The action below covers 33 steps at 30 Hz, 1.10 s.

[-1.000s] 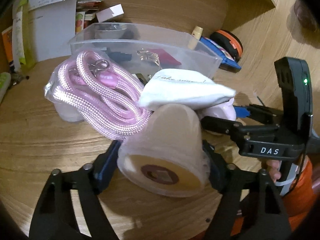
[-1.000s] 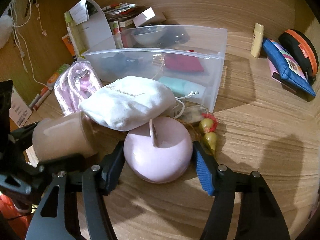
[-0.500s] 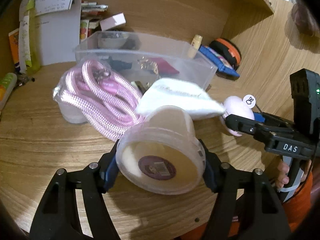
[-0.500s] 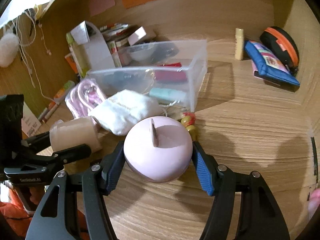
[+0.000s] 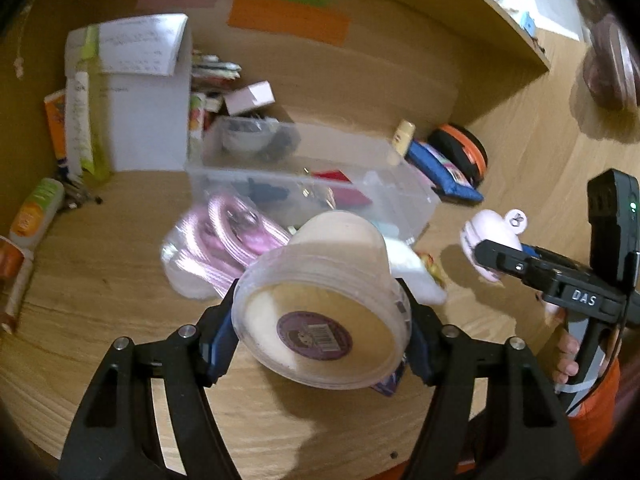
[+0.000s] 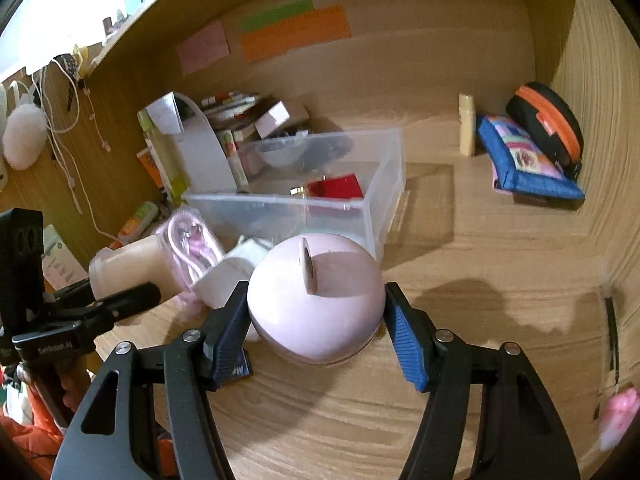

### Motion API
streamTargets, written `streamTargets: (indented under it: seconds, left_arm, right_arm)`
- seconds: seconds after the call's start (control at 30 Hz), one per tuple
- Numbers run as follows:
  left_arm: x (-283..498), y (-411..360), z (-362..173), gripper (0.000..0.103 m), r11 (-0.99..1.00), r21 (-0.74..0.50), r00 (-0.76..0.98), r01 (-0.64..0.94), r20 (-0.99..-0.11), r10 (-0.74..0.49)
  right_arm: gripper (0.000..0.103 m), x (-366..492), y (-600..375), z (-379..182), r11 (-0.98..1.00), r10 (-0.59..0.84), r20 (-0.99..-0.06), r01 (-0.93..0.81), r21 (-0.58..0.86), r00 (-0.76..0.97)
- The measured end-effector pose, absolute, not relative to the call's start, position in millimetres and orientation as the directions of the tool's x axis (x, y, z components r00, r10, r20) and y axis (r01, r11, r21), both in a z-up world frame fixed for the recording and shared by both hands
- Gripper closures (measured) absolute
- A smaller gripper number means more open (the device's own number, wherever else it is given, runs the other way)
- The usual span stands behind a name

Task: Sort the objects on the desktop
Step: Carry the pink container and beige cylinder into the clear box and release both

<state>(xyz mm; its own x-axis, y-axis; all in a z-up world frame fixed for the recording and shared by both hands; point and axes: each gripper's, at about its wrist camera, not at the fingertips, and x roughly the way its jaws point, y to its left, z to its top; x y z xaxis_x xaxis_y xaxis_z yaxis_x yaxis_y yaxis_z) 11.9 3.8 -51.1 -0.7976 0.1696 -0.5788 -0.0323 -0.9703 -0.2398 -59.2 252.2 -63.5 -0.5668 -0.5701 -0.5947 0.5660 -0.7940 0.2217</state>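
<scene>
My left gripper [image 5: 320, 320] is shut on a cream plastic jar [image 5: 324, 300], held above the wooden desk with its labelled base toward the camera. The jar also shows in the right wrist view [image 6: 128, 264]. My right gripper [image 6: 316, 320] is shut on a round pink case [image 6: 316, 296] with a small tab on top, lifted off the desk; it also shows in the left wrist view [image 5: 492, 236]. A clear plastic bin [image 6: 384, 184] with small items stands behind. A bagged pink rope [image 5: 224, 240] and a white pouch [image 6: 236, 268] lie in front of the bin.
A blue pouch [image 6: 524, 160] and black-orange case [image 6: 548, 120] lie at the back right, beside a small cream tube [image 6: 466, 124]. A white box [image 5: 148, 92], tubes [image 5: 36, 208] and booklets crowd the back left. A wooden wall with sticky notes [image 6: 296, 32] stands behind.
Both grippers have risen and pulled back from the pile, carrying the jar and the pink case. The bin, rope and pouch now look farther away.
</scene>
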Motion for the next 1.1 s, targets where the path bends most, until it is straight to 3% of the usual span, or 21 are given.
streamTargets:
  seconds: [0.57, 1.1]
  left_arm:
    - [-8.0, -43.5, -2.1, 0.034, -0.967, -0.25, -0.87, 0.055, -0.487, 0.076]
    - [-73.4, -58.3, 19.8, 0.034, -0.965, -0.255, -0.866, 0.057, -0.495, 0.079]
  right_arm:
    - [0.042, -83.5, 237.1, -13.8, -0.773, -0.606, -0.495, 0.608, 0.183, -0.622]
    - [0.042, -134.7, 181.2, 0.5, -0.716, -0.658, -0.488, 0.678, 0.167, -0.574]
